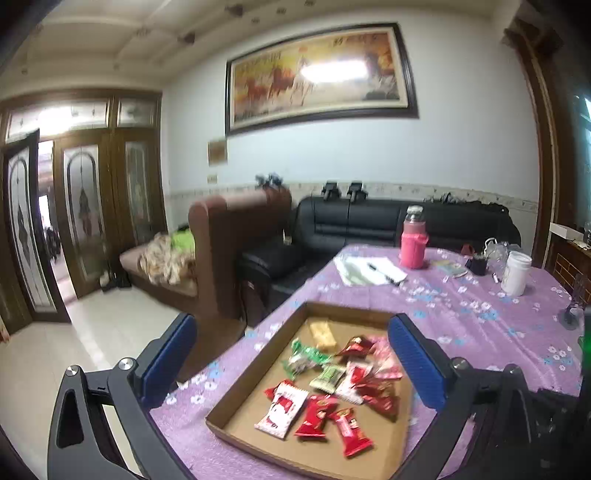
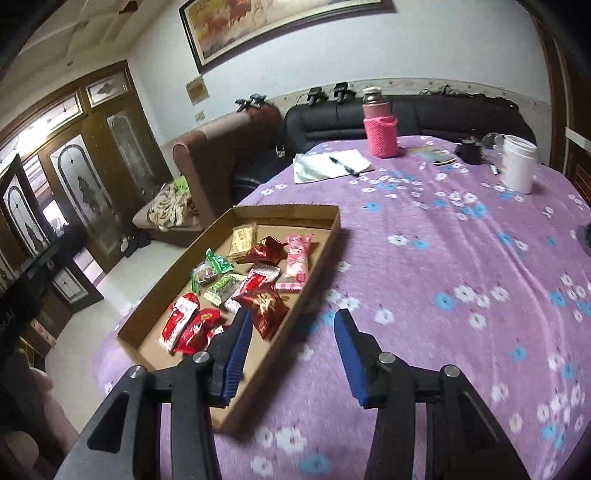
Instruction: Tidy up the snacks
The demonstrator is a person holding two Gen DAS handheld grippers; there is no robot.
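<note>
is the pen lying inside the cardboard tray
No, the pen lies on white paper far behind the cardboard tray, which holds only wrapped snacks.

Cardboard tray (image 1: 255,369) cut off at the bottom edge in the left view, its near right corner hidden behind a blue finger (image 1: 417,362). Print on the snack packets (image 2: 258,306) too blurred to read. Red packet (image 2: 201,328) partly covered by the right gripper's left finger (image 2: 236,354). Painting (image 2: 266,26) cropped at top.
</note>
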